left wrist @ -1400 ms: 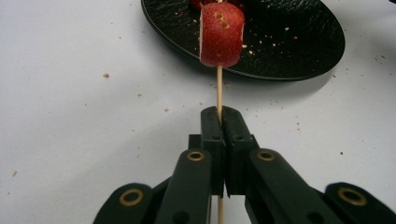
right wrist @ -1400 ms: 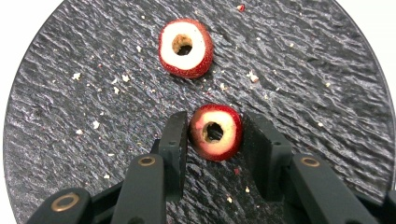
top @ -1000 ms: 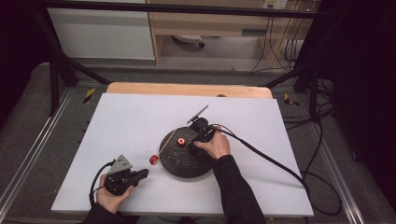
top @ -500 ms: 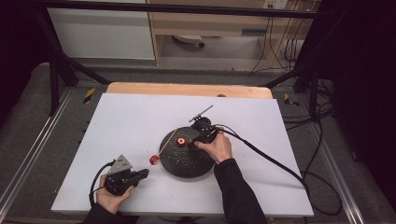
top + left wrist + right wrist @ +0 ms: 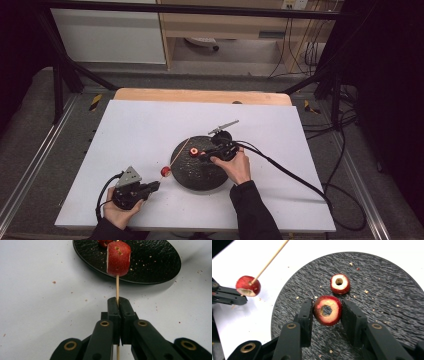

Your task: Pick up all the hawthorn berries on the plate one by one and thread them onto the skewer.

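Your left gripper [image 5: 117,305], low in the left gripper view, has its jaws pressed together on a thin wooden skewer [image 5: 117,287]. The skewer runs up the frame through a red fruit piece [image 5: 118,258] already threaded on it, hanging over the near rim of a black plate [image 5: 160,267].

In the right gripper view, your right gripper [image 5: 327,311] at centre frame is clamped on a cored fruit ring [image 5: 327,310], lifted just above the plate. A second ring [image 5: 339,284] lies on the plate above it in the frame.

Likely risks: the ring's hole faces the camera, not the skewer tip at upper left, so a misaligned push could split the soft ring or bend the thin stick. Squeezing harder may crush it. The threaded piece could slide down the skewer if it tilts.
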A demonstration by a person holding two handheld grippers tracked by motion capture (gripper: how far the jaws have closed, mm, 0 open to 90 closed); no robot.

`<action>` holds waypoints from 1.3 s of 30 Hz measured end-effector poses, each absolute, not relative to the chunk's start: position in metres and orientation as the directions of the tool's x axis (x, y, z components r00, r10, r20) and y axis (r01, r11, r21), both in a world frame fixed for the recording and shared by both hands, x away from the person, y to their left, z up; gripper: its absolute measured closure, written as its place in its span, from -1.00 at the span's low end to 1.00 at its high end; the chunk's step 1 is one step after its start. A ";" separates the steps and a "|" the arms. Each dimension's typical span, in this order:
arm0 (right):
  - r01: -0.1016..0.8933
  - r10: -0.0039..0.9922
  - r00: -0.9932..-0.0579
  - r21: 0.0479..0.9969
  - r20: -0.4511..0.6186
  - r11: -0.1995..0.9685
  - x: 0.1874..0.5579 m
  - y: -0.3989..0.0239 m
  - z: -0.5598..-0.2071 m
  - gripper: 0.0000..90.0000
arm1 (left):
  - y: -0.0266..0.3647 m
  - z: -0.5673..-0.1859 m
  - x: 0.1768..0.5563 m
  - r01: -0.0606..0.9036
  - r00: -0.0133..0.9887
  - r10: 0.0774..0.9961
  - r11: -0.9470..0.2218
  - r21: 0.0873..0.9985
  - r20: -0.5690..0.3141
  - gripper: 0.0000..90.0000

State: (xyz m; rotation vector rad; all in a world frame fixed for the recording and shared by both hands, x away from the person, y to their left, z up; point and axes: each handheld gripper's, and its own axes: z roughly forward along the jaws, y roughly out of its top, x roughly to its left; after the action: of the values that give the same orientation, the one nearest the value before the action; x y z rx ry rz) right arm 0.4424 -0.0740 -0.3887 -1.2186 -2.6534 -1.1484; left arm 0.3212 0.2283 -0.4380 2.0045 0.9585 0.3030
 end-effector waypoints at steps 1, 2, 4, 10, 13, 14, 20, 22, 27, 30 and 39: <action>0.651 0.652 -0.701 0.632 0.289 0.420 0.441 -0.075 -0.390 0.40 | 0.228 -0.438 0.321 0.514 0.674 0.725 -0.325 0.794 -0.139 0.96; 0.651 0.651 -0.699 0.641 0.297 0.406 0.439 -0.076 -0.390 0.40 | 0.228 -0.438 0.321 0.514 0.674 0.725 -0.325 0.794 -0.140 0.96; 0.652 0.650 -0.692 0.659 0.315 0.374 0.436 -0.078 -0.391 0.40 | 0.228 -0.438 0.321 0.512 0.675 0.725 -0.325 0.795 -0.138 0.96; 0.646 0.645 -0.672 0.714 0.364 0.271 0.429 -0.086 -0.394 0.40 | 0.228 -0.437 0.320 0.512 0.673 0.726 -0.324 0.795 -0.138 0.96; 0.645 0.641 -0.659 0.734 0.394 0.212 0.424 -0.090 -0.398 0.40 | 0.227 -0.438 0.320 0.512 0.675 0.725 -0.325 0.795 -0.138 0.96; 0.643 0.637 -0.656 0.742 0.405 0.190 0.423 -0.092 -0.400 0.40 | 0.227 -0.438 0.320 0.511 0.675 0.725 -0.325 0.796 -0.138 0.96; 0.642 0.626 -0.626 0.764 0.466 0.074 0.414 -0.097 -0.410 0.40 | 0.226 -0.438 0.319 0.512 0.675 0.725 -0.324 0.796 -0.139 0.96; 0.632 0.623 -0.621 0.774 0.475 0.040 0.412 -0.098 -0.414 0.40 | 0.226 -0.438 0.319 0.511 0.675 0.724 -0.325 0.795 -0.138 0.96; 0.615 0.627 -0.606 0.789 0.490 -0.022 0.405 -0.095 -0.423 0.40 | 0.225 -0.438 0.318 0.510 0.678 0.723 -0.329 0.795 -0.136 0.96; 0.603 0.615 -0.599 0.794 0.513 -0.075 0.401 -0.094 -0.426 0.40 | 0.225 -0.438 0.318 0.510 0.677 0.723 -0.328 0.795 -0.136 0.96; 0.576 0.614 -0.594 0.807 0.520 -0.126 0.396 -0.091 -0.429 0.40 | 0.225 -0.439 0.319 0.511 0.676 0.725 -0.330 0.794 -0.134 0.96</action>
State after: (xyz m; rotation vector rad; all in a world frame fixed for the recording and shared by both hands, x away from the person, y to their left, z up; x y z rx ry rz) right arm 0.3956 -0.0909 -0.4292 -1.4292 -2.0976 -1.9041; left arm 0.3189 0.2245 -0.4386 2.0075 0.9545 0.3068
